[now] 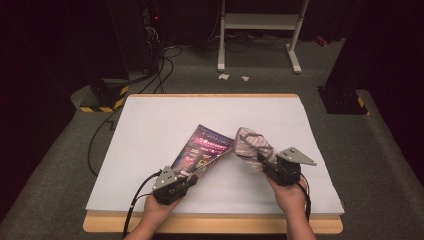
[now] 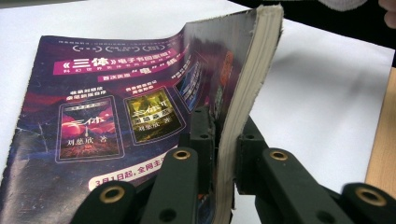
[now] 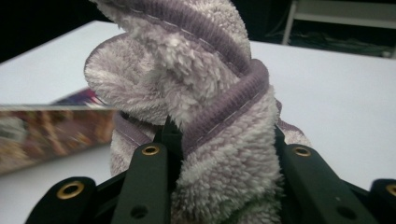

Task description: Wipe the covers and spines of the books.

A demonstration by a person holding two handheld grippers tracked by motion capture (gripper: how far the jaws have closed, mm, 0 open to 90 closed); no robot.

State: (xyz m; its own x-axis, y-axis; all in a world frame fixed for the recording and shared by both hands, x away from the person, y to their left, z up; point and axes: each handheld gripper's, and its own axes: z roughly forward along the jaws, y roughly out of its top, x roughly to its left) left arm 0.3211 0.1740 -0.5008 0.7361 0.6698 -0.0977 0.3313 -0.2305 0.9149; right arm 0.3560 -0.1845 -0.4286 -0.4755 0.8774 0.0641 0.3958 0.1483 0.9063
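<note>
Dark floor and a tangle of cables ringed the white-covered table [image 1: 150, 130], and the room's far corners were too black to read. You held your left gripper [image 1: 196, 176] clamped on the near edge of the magazine [image 1: 202, 147], its jaws pressed tight on the page block, so the gripped side curled up off the table while the far side lay flat; in the left gripper view the bottom of the magazine [image 2: 112, 116] was cut off behind the jaws. Your right gripper [image 1: 259, 159] was closed on the fuzzy purple cloth [image 1: 250, 142], held up off the sheet just right of the magazine. In the right gripper view the cloth [image 3: 205, 116] bulged over both jaws and hid the pads, and the magazine behind it was a blur. Your hands were cropped by the bottom edge of the high view.
</note>
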